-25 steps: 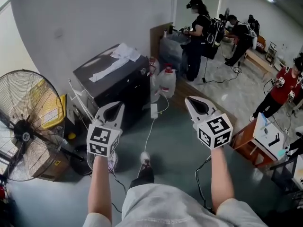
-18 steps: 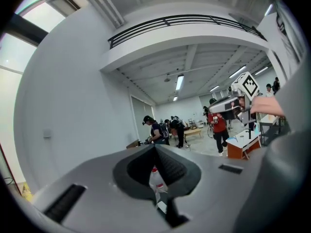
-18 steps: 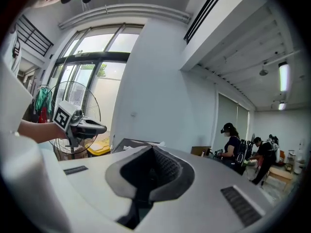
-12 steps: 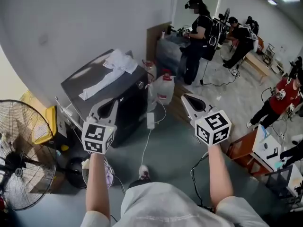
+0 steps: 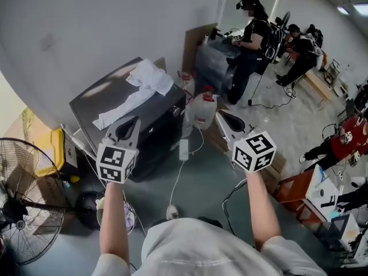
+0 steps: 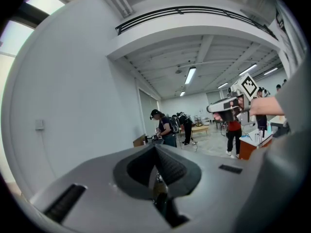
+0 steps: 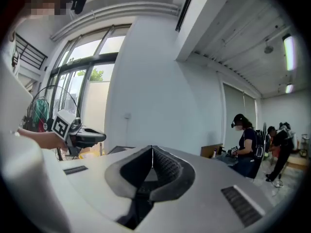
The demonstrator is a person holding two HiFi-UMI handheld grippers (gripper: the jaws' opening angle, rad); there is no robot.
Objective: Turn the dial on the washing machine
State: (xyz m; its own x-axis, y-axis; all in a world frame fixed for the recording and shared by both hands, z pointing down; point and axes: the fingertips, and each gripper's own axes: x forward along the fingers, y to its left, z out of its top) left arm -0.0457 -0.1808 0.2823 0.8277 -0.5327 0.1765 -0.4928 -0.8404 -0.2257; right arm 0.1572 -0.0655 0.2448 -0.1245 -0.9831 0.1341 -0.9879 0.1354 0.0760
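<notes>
The washing machine (image 5: 150,115) is a dark box against the grey wall, with a white cloth (image 5: 138,94) lying on its lid. Its dial is too small to make out. My left gripper (image 5: 135,120) hovers in front of the machine's near face, its jaws shut and empty. To the right of the machine, my right gripper (image 5: 220,114) hangs over the floor, also shut with nothing in it. In the left gripper view the jaws meet in a shut left gripper (image 6: 155,147). The right gripper view shows the right gripper (image 7: 152,149) shut, with the left gripper (image 7: 91,136) off to its left.
A standing fan (image 5: 23,211) is at the lower left. Two water jugs (image 5: 202,111) stand right of the machine. A white plug block with a cable (image 5: 183,149) lies on the floor. Several people (image 5: 253,33) work at the back right. An orange table (image 5: 296,188) stands on the right.
The view has swung so the fan slid to the lower left and the machine sits nearer the centre. Both grippers have come closer to the machine and stay shut.
</notes>
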